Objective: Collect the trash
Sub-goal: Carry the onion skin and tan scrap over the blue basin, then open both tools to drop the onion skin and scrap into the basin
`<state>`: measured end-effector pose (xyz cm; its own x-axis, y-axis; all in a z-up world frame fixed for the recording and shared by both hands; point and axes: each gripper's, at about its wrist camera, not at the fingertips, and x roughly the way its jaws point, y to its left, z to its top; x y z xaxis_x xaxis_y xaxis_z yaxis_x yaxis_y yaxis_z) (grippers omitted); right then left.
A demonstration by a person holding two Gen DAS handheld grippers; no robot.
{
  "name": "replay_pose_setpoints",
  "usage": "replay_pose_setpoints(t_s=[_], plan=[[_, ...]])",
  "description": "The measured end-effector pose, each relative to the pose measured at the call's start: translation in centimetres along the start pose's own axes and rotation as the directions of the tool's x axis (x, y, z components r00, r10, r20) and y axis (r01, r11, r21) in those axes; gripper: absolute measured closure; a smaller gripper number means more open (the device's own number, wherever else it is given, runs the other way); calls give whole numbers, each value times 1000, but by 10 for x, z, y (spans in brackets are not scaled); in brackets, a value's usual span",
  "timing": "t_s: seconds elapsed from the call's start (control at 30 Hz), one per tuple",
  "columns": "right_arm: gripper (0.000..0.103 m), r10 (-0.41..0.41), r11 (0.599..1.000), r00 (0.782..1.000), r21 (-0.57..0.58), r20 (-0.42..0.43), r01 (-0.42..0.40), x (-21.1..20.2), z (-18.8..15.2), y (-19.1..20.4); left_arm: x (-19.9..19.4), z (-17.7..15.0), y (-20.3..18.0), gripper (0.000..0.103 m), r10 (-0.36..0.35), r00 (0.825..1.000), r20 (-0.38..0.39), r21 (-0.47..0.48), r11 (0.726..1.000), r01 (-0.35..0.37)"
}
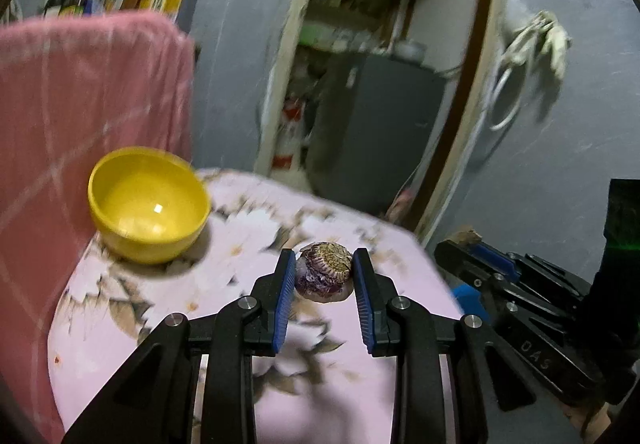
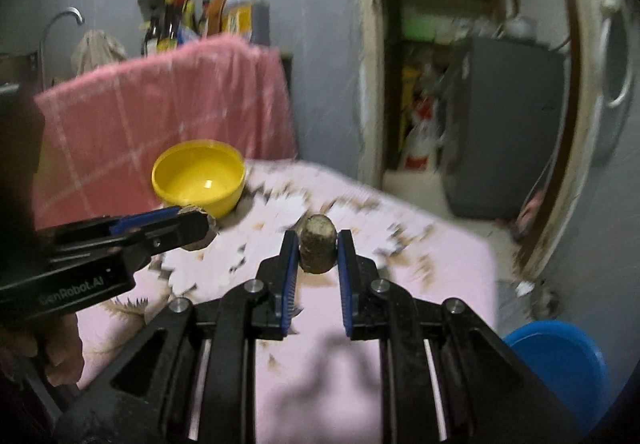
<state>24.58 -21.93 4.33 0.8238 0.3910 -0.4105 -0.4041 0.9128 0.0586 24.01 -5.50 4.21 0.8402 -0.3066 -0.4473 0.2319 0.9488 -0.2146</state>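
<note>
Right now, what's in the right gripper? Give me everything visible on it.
The right gripper is shut on a small brownish stub, roughly cylindrical with a rounded top and a rough, mottled, earthy-looking surface; what it is exactly I can't tell. It stands upright between the blue pads, which press its two sides. It appears lifted clear of the pink floral tablecloth, with nothing else touching it. The yellow bowl sits beyond, to its left.

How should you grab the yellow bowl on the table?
Probably by its rim: the round yellow plastic bowl stands upright and open-topped on the pink flowered tablecloth. Come from above on the near side, one finger inside the wall and one outside; the body looks too wide.
</note>
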Motion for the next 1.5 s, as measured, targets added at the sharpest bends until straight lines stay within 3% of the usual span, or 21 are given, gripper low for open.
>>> replay_pose_setpoints(t_s=[0.13, 0.37, 0.73, 0.93, 1.1, 1.3, 1.5], plan=[[82, -58, 998, 994, 16, 88, 57, -37, 11, -11, -14, 11, -27, 78, -33, 997, 67, 32, 999, 31], [82, -138, 989, 976, 68, 169, 128, -92, 16, -36, -36, 20, -77, 78, -96, 987, 131, 95, 992, 83], [82, -271, 960, 945, 125, 182, 251, -156, -2, -80, -39, 17, -151, 78, -216, 967, 134, 161, 968, 194], [82, -335, 936, 933, 158, 135, 314, -172, -22, -112, -20, 5, -190, 78, -277, 957, 85, 182, 949, 258], [82, -365, 917, 929, 199, 62, 346, -171, -40, -138, 8, -8, -217, 78, -309, 951, 0, 185, 935, 304], [82, -374, 898, 927, 240, -26, 369, -157, -65, -164, 42, -26, -239, 78, -309, 946, -101, 189, 927, 323], [81, -358, 883, 928, 285, -103, 373, -138, -86, -186, 76, -47, -237, 78, -293, 935, -199, 159, 932, 326]])
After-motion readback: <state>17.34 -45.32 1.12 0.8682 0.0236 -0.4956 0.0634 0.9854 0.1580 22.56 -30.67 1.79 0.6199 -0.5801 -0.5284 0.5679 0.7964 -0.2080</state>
